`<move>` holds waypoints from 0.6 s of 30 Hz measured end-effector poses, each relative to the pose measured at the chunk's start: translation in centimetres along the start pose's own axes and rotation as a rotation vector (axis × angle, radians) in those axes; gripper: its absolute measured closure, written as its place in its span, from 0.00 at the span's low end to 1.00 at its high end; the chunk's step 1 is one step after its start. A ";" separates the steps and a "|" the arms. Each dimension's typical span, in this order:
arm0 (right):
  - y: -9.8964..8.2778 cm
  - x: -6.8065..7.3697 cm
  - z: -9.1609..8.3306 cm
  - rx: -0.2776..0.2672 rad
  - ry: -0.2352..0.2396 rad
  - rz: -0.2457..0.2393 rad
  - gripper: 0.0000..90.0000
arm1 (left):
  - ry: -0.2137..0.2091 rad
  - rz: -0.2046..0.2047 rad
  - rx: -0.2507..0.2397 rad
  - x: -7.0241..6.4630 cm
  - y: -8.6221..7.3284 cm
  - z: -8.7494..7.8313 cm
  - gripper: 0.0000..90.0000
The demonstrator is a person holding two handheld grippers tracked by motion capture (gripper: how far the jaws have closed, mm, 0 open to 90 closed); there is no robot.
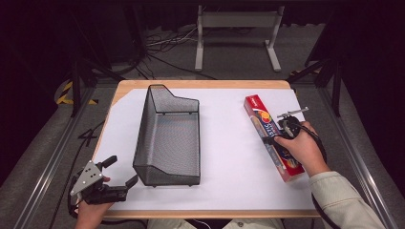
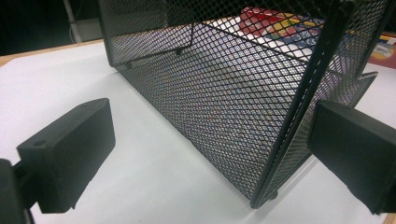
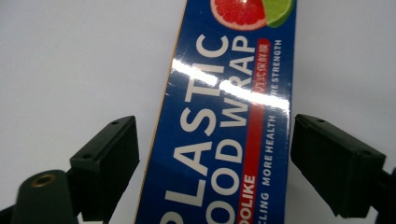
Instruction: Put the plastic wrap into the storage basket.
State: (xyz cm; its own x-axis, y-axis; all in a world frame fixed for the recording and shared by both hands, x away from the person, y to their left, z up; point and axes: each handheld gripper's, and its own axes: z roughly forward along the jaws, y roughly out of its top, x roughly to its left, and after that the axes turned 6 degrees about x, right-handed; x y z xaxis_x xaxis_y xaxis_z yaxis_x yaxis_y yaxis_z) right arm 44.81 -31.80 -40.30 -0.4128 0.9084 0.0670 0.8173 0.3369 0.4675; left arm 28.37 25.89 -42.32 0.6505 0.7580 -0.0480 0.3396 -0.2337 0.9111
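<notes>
A long blue and red box of plastic food wrap lies on the right of the white table top, running from far to near. My right gripper hangs over its middle. In the right gripper view the box lies between the two jaws, and the right gripper is open and clear of both sides. A black wire mesh basket stands left of centre. My left gripper is open at its near left corner. In the left gripper view that corner of the basket stands between the jaws of the left gripper.
A white sheet covers the wooden table, whose rim shows at the far and near edges. On the floor beyond stand a grey metal frame and loose cables. Bare sheet lies between basket and box.
</notes>
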 end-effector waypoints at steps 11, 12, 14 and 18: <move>0.8 0.3 1.2 0.113 -0.012 -0.001 0.26 | 0.000 0.000 0.000 0.0 0.0 0.0 0.02; 0.8 0.3 1.2 0.113 -0.012 -0.001 0.26 | 0.000 0.000 0.000 0.0 0.0 0.0 0.02; 0.9 0.2 1.5 0.141 -0.018 0.020 0.29 | 0.000 -0.004 -0.002 0.0 0.0 0.0 0.02; 0.9 0.2 1.5 0.143 -0.011 0.058 0.33 | -0.001 -0.006 -0.004 0.0 0.0 0.0 0.02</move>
State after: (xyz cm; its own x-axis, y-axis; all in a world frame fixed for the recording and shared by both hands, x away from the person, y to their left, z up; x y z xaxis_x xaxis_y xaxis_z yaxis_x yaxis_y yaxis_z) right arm 46.07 -30.99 -41.20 -0.3596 0.9297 0.0797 0.8889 0.3153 0.3324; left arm 28.37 25.90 -42.35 0.6490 0.7589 -0.0534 0.3405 -0.2270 0.9124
